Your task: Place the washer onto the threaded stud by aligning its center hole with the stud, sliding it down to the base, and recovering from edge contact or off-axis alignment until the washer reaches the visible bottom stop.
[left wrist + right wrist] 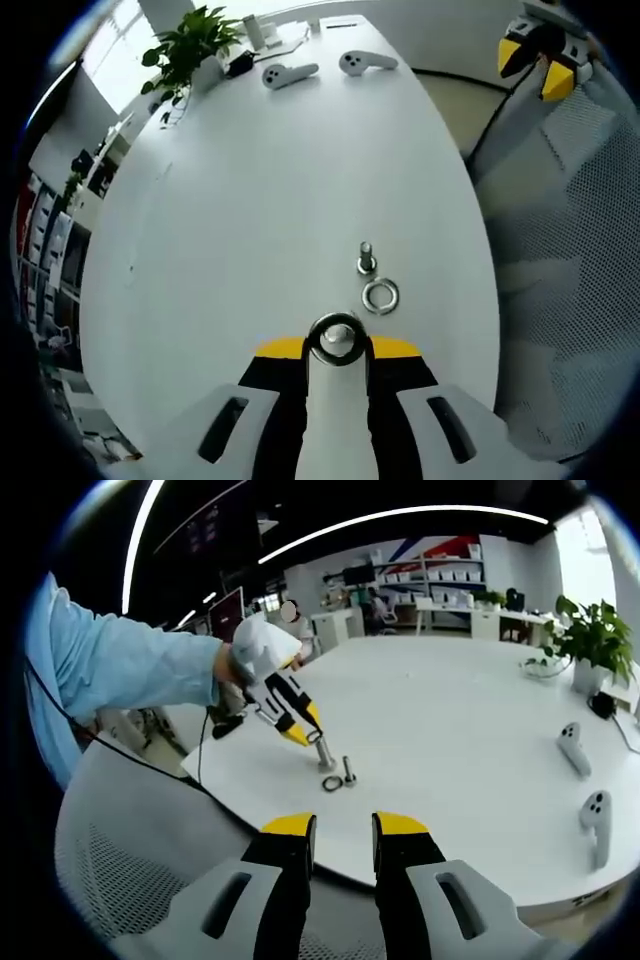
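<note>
A short threaded stud (366, 260) stands upright on the white table (250, 220), with a steel washer (380, 296) lying flat just in front of it. My left gripper (335, 345) is shut on a round metal cylindrical part (335, 338), a little nearer than the washer. From the right gripper view, a hand holds that left gripper (318, 742) with the metal part (325, 755) reaching down to the table, beside the washer (332, 783) and stud (349, 772). My right gripper (345, 830) hovers off the table edge, jaws slightly apart and empty.
Two white controllers (290, 75) (365, 63) and a potted plant (190, 45) sit at the table's far end. A mesh chair (130, 880) stands by the near edge, below a blue sleeve (120, 665). Shelves and desks fill the room behind.
</note>
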